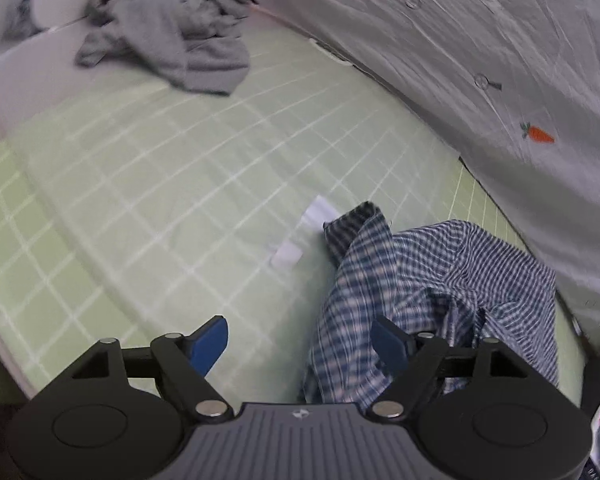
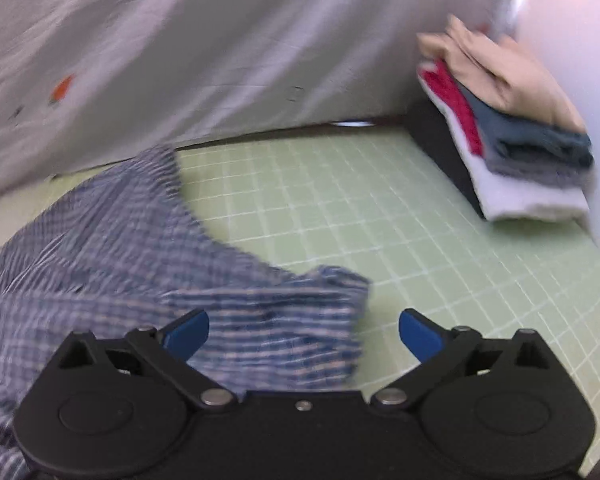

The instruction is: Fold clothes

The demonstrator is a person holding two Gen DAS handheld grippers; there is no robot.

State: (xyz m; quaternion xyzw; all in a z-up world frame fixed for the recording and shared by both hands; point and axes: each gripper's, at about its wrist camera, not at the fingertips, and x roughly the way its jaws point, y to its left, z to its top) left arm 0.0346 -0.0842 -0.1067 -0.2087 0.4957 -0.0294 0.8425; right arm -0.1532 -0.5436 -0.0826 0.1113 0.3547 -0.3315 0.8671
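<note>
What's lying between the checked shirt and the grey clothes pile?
Mostly bare green grid mat, plus white paper scraps beside the checked shirt; left wrist view, grey pile.

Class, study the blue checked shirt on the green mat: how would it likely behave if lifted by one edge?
The blue checked shirt lies rumpled in loose folds, so it would probably droop limply. It looks thin, so likely light. Pushed, it would probably bunch rather than slide flat.

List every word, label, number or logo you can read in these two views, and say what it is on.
No readable words or numbers in either view.
Left gripper: small light emblem on its body, a shape, not letters.
White sheet: orange carrot picture, no text.
Bottom right edge of the left view: faint marks, too small and cut off to read.
</note>
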